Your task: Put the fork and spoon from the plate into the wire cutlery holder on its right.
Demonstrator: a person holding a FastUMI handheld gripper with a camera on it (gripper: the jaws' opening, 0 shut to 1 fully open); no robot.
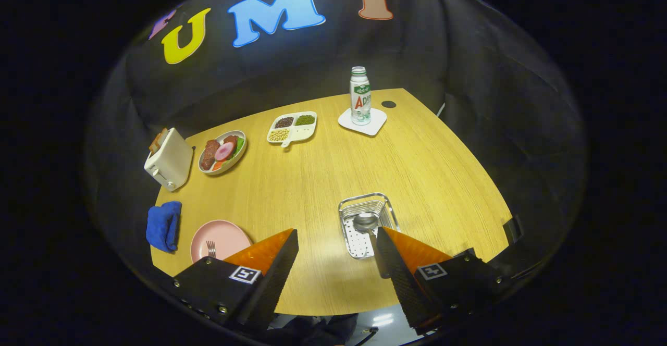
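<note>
Spoon (366, 224) lies in holder (368, 225) | gripper (337, 262) jaws spread, empty | I'd swing left of holder to plate (221, 237), pinch fork (211, 248) by handle.

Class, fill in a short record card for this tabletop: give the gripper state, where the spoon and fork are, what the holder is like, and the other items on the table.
gripper: open, fingers wide apart, holding nothing
spoon: lying in the wire cutlery holder, handle running behind one finger
fork: on the pink plate, partly hidden by the other finger
task left: fork not yet moved
other items: blue cloth, toaster, plate of food, divided dish, bottle on a white coaster
</note>
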